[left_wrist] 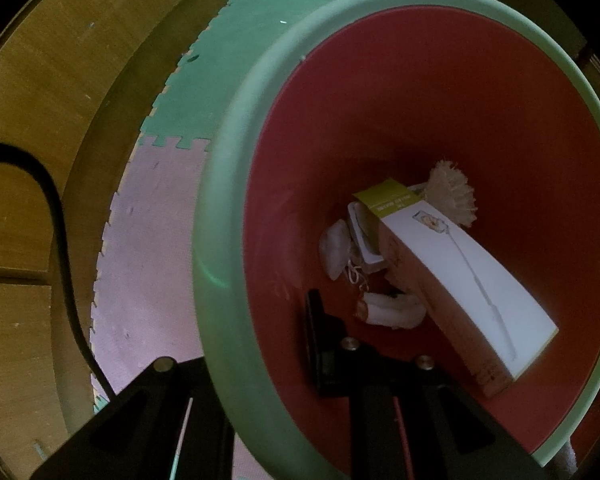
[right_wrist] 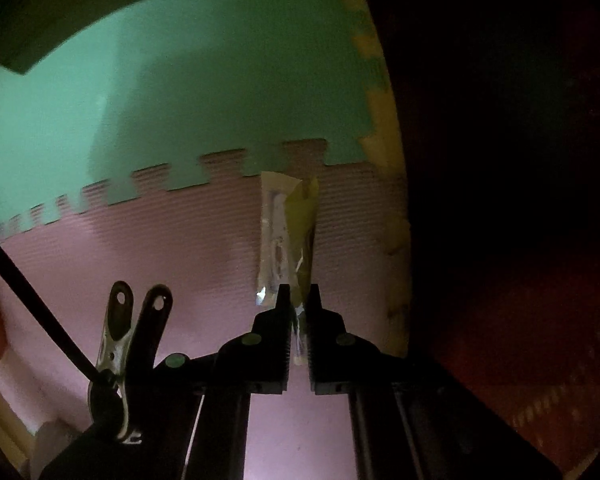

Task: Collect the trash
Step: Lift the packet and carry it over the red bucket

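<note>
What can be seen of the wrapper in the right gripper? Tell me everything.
The wrapper is a long, narrow packet of thin clear plastic with a yellow-green part along one side, crinkled and catching glints of light. It looks flat and empty. Its near end is pinched between the fingers of the right gripper, and the rest extends away from them over the pink foam mat, its far end near the seam with the green mat. Whether it touches the mat cannot be told.
</note>
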`<state>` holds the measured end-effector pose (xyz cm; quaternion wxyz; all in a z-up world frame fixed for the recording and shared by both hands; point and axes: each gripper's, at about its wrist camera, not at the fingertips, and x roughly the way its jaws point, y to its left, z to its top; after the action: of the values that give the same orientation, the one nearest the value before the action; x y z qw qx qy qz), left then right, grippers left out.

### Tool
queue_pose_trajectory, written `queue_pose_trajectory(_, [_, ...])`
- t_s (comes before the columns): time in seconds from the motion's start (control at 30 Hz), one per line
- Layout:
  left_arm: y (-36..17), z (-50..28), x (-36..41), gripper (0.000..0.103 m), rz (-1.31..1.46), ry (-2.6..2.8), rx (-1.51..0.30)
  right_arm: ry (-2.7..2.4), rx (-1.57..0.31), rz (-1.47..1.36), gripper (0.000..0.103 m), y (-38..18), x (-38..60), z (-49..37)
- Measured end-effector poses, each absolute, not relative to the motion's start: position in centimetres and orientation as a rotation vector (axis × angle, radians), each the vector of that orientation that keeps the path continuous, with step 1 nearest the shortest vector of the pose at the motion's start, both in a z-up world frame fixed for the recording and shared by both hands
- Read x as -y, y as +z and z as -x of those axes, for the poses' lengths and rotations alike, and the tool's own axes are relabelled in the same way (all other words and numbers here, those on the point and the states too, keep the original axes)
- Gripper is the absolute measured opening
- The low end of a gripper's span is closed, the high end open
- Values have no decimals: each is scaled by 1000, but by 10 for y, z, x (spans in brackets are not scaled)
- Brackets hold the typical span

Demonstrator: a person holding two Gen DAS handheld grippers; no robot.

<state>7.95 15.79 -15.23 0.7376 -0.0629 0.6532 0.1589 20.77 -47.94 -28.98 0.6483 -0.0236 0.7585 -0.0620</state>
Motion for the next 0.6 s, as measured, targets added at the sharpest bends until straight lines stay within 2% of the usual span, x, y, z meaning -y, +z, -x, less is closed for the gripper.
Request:
queue_pose_trajectory(0.2, [-152, -79, -157, 13, 132, 347, -1440, -76, -1655, 82, 7, -228, 452, -213])
queue_pose_trajectory(0.6, [-155, -80, -158, 13, 140, 342, -1448, 139, -1440, 88, 7, -111, 328, -214])
